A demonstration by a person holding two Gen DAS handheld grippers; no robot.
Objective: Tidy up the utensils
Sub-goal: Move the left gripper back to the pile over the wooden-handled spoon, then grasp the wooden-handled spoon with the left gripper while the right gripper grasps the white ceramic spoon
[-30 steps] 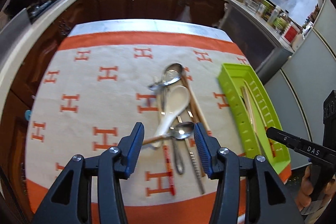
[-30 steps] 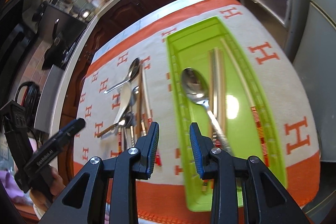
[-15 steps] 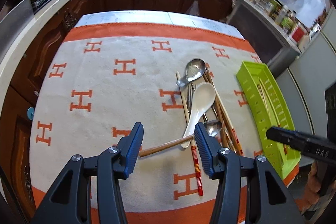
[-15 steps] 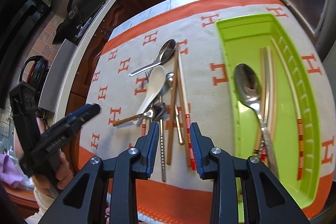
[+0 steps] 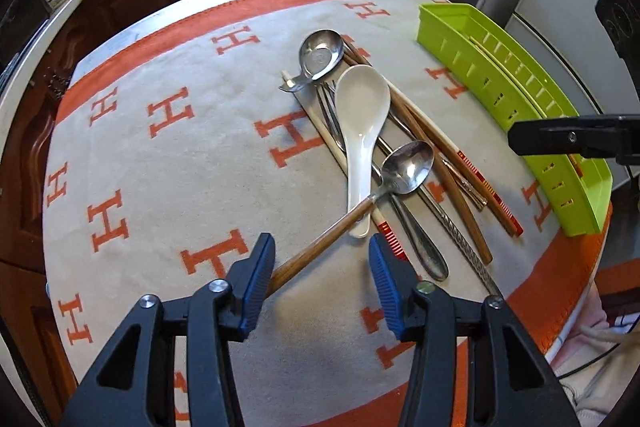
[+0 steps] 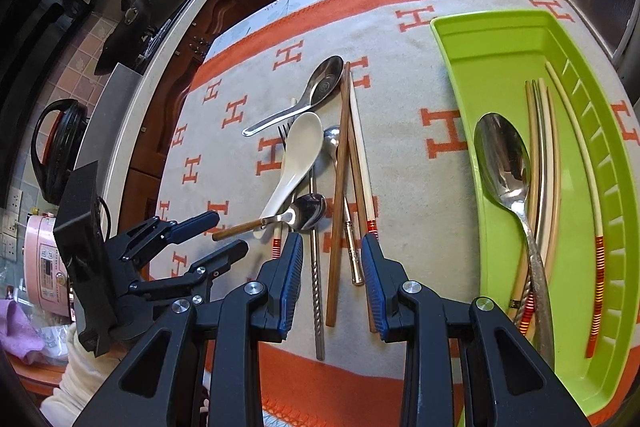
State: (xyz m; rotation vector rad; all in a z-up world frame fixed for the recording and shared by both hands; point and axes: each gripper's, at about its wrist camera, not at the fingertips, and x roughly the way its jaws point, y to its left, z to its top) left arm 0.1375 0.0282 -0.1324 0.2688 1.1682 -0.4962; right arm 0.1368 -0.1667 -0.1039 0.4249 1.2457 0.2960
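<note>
A pile of utensils lies on the H-patterned cloth: a white ceramic spoon, a steel soup spoon, a wooden-handled spoon, chopsticks and a fork. My left gripper hangs low over the wooden handle. Its jaws are closing, the handle's end lies between them by the left pad, and no pad presses on it. In the right wrist view that handle end sits between the left gripper's fingers. My right gripper stands open above the chopstick ends. The green tray holds a steel spoon and chopsticks.
The tray lies along the cloth's right edge. Kitchen counters and dark cabinets ring the table. A pink cooker stands at the left, beside a white sleeve. The cloth's left half is bare.
My left gripper sank and rolled toward the wooden handle, which now lies between its narrowing jaws. My right gripper swung left, from above the tray to over the pile.
</note>
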